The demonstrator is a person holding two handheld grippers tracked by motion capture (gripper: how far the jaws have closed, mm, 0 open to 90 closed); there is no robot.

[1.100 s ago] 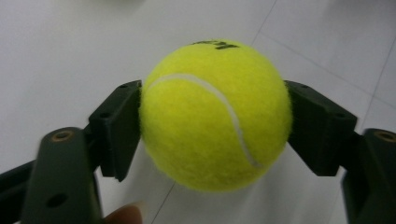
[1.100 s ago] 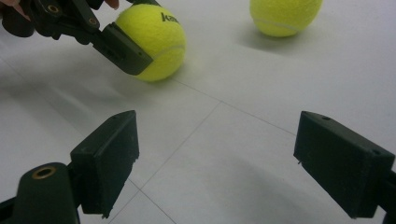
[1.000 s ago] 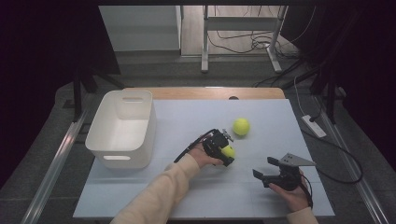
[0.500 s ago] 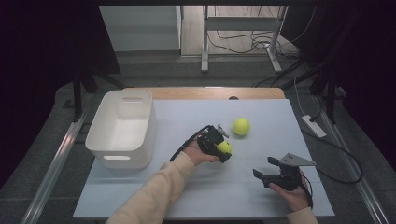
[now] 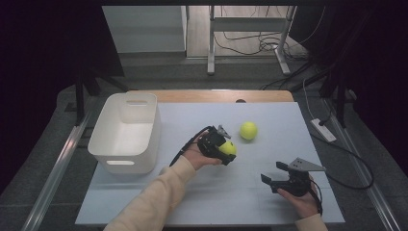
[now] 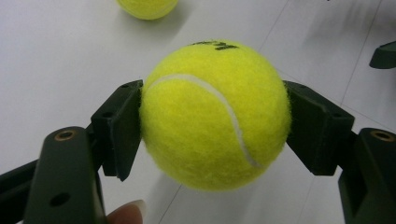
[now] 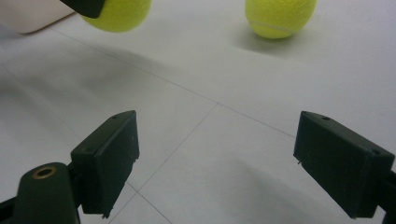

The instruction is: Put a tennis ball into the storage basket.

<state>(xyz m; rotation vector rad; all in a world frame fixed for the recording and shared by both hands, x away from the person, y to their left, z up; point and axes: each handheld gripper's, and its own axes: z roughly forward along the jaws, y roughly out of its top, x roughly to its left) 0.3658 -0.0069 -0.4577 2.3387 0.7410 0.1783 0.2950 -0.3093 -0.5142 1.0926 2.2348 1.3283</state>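
Note:
My left gripper (image 5: 227, 150) is shut on a yellow tennis ball (image 5: 228, 148), held a little above the white table near its middle. In the left gripper view both black pads press the ball (image 6: 215, 114) from either side. A second tennis ball (image 5: 248, 130) lies on the table just beyond and to the right; it also shows at the top of the left gripper view (image 6: 147, 8) and the right gripper view (image 7: 279, 17). My right gripper (image 5: 275, 174) rests low at the front right, its jaws wide open with nothing between them (image 7: 231, 161).
A white plastic bin (image 5: 126, 132) stands at the table's left side, with nothing visible in it. A power strip (image 5: 323, 130) lies off the table's right edge. Metal stands and cables lie beyond the far edge.
My left gripper has lifted the held ball and carried it slightly left and away from the table. The right gripper and the second ball have stayed still.

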